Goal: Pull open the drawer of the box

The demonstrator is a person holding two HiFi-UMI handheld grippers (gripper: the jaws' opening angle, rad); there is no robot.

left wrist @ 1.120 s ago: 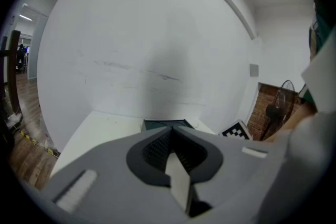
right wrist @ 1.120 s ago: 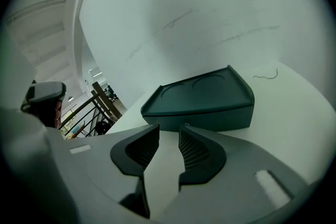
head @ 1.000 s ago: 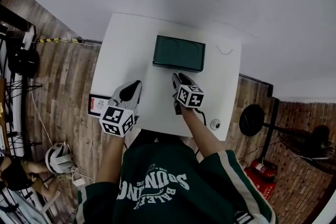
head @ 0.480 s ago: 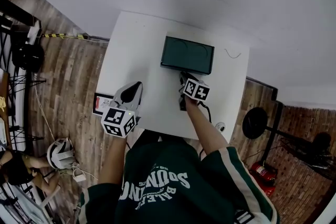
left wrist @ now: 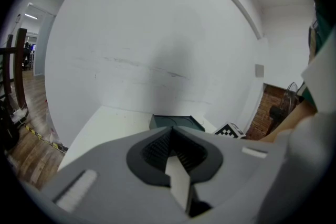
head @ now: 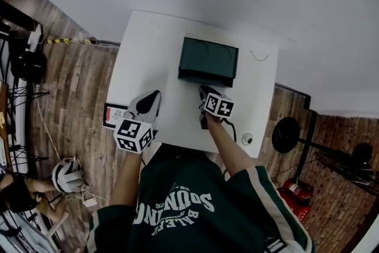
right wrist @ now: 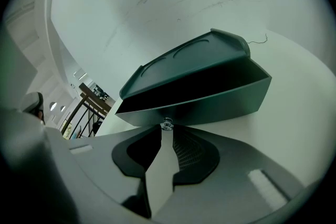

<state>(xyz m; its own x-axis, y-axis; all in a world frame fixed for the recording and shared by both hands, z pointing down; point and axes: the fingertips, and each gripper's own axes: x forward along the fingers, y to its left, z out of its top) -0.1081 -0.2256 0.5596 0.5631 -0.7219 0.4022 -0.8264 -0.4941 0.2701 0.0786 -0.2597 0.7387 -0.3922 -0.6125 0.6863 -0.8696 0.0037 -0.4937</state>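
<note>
A dark green box [head: 208, 57] stands at the back of the white table [head: 148, 50]. Its drawer [head: 204, 77] is slid out a little toward me, and a dark gap shows above the drawer front [right wrist: 210, 105]. A small clear knob [right wrist: 167, 124] on that front sits between the tips of my right gripper [head: 204, 92], whose jaws are closing and pinch it. My left gripper [head: 149, 102] hovers over the table's near left part, shut with nothing in it, well apart from the box [left wrist: 176, 122].
A card with red print [head: 112, 117] lies at the table's left edge. A small round object [head: 247, 139] sits at the near right corner, and a thin wire [head: 256, 57] lies right of the box. Wooden floor surrounds the table, with a white wall behind it.
My right gripper went forward to the box front, closed on the knob and drew back a little. The drawer has slid out with it. The left gripper has stayed put.
</note>
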